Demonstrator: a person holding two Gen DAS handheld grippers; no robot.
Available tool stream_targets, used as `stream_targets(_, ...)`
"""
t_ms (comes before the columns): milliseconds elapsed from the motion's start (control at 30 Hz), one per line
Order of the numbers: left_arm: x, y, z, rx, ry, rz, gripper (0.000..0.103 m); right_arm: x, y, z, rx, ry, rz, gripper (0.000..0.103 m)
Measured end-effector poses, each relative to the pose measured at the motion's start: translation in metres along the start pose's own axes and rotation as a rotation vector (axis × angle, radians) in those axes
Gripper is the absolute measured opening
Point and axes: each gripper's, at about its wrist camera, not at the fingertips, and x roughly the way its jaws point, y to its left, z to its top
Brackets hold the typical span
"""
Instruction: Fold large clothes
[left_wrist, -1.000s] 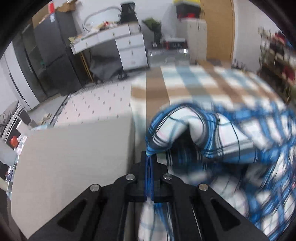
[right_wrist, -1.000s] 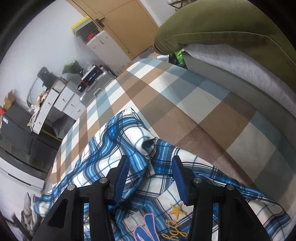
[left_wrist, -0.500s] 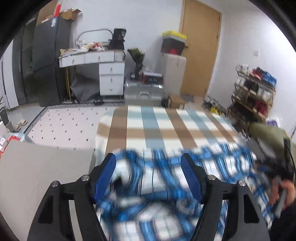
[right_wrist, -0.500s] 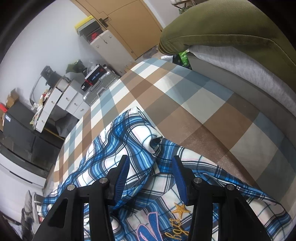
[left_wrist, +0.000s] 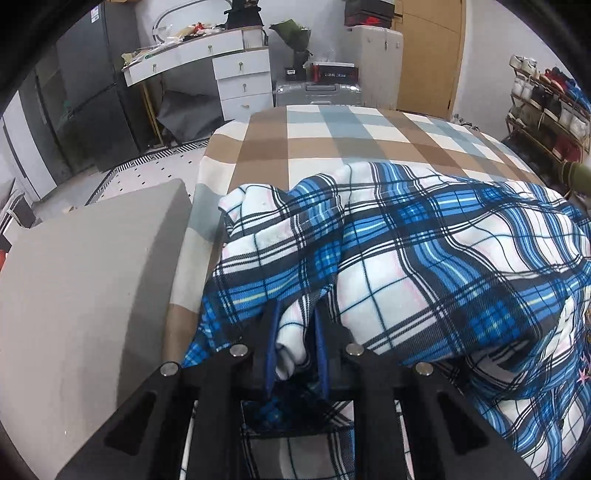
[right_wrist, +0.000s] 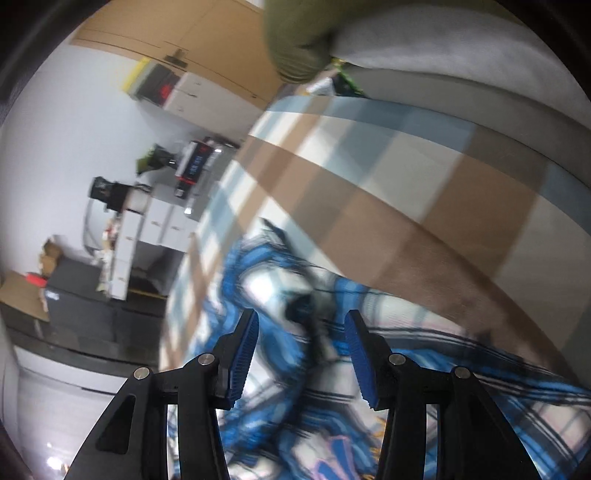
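Observation:
A blue, white and black plaid garment (left_wrist: 424, 240) lies rumpled on a bed with a brown, blue and white checked cover (left_wrist: 332, 136). My left gripper (left_wrist: 296, 306) is at the garment's near left edge. Its jaws are closing, and a thick fold of the plaid cloth fills the gap and touches both blue pads. In the right wrist view the garment (right_wrist: 424, 369) is blurred by motion. My right gripper (right_wrist: 301, 321) hovers over a dark crease in it, its jaws opening slightly. The cloth lies below its fingers, not pinched.
A grey padded block (left_wrist: 85, 277) adjoins the bed's left side. Beyond the bed's far end stand a white desk with drawers (left_wrist: 240, 77), a silver suitcase (left_wrist: 317, 92) and a shoe rack (left_wrist: 543, 107). An olive cushion (right_wrist: 295, 44) rests on grey bedding (right_wrist: 443, 48) at the right.
My left gripper let go of the thin cloth edge, opened wide, then came down and closed on a thicker fold. The right gripper rolled and dipped a little, staying open over the garment.

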Motion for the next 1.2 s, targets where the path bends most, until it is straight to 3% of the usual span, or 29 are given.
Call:
stream_targets(100,0.000,-0.006,-0.001,0.012,-0.008,0.017,0.013,0.014,0.016,0.003,-0.084,-0.003,-0.047,0.044)
stream_targets(133,0.000,-0.007,-0.001,0.023,-0.013,0.023,0.013,0.023,0.022,0.002,-0.150,0.010,-0.091,0.019)
stream_targets(167,-0.001,-0.008,-0.002,0.028,-0.014,0.024,0.013,0.029,0.027,0.000,-0.205,0.036,-0.119,0.005)
stream_targets(200,-0.002,-0.007,-0.003,0.029,-0.014,0.020,0.013,0.034,0.031,-0.002,-0.253,0.047,-0.136,0.001)
stream_targets(300,-0.002,-0.002,-0.004,0.018,-0.011,-0.009,0.013,0.014,0.033,0.002,-0.283,-0.075,-0.165,0.001)
stream_targets(367,-0.002,-0.002,-0.003,0.011,-0.006,-0.055,0.013,0.007,0.029,0.006,-0.272,-0.121,-0.232,0.001)
stream_targets(433,-0.002,-0.006,-0.002,0.023,-0.004,-0.045,0.013,0.018,0.031,0.001,-0.325,-0.123,-0.353,0.001)
stream_targets(533,-0.007,-0.007,-0.002,-0.004,0.001,-0.031,0.013,0.028,0.035,-0.007,-0.371,-0.085,-0.398,0.007)
stream_targets(567,-0.010,-0.006,-0.003,-0.021,0.004,-0.033,0.013,0.024,0.035,-0.007,-0.356,-0.093,-0.386,0.009)
stream_targets(633,-0.029,-0.002,-0.006,-0.077,-0.008,-0.058,0.014,0.006,0.034,-0.008,-0.309,-0.112,-0.325,0.031)
stream_targets(700,-0.048,-0.003,-0.012,-0.116,-0.045,-0.091,0.018,-0.019,0.035,-0.012,-0.274,-0.123,-0.209,0.038)
stream_targets(767,-0.065,-0.007,-0.019,-0.148,-0.058,-0.159,0.037,-0.037,0.038,-0.020,-0.292,-0.099,-0.100,0.045)
stream_targets(800,-0.072,-0.010,-0.023,-0.178,-0.058,-0.231,0.053,-0.041,0.039,-0.024,-0.301,-0.082,-0.065,0.049)
stream_targets(833,-0.076,-0.014,-0.027,-0.212,-0.058,-0.317,0.062,-0.044,0.039,-0.030,-0.304,-0.039,-0.019,0.051)
stream_targets(900,-0.076,-0.026,-0.030,-0.232,-0.026,-0.455,0.062,-0.040,0.036,-0.038,-0.285,0.052,0.066,0.051)
stream_targets(967,-0.070,-0.045,-0.028,-0.179,0.013,-0.519,0.062,-0.033,0.034,-0.052,-0.276,0.165,0.135,0.051)
stream_targets(1067,-0.057,-0.067,-0.023,-0.136,0.008,-0.472,0.062,-0.023,0.030,-0.078,-0.335,0.282,0.147,0.053)
stream_targets(1133,-0.048,-0.074,-0.019,-0.151,0.020,-0.490,0.059,-0.015,0.033,-0.088,-0.380,0.308,0.121,0.053)
stream_targets(1167,-0.045,-0.074,-0.018,-0.170,0.022,-0.485,0.052,-0.010,0.037,-0.090,-0.391,0.315,0.112,0.053)
stream_targets(1200,-0.043,-0.075,-0.018,-0.183,0.024,-0.462,0.030,-0.005,0.039,-0.091,-0.397,0.325,0.105,0.053)
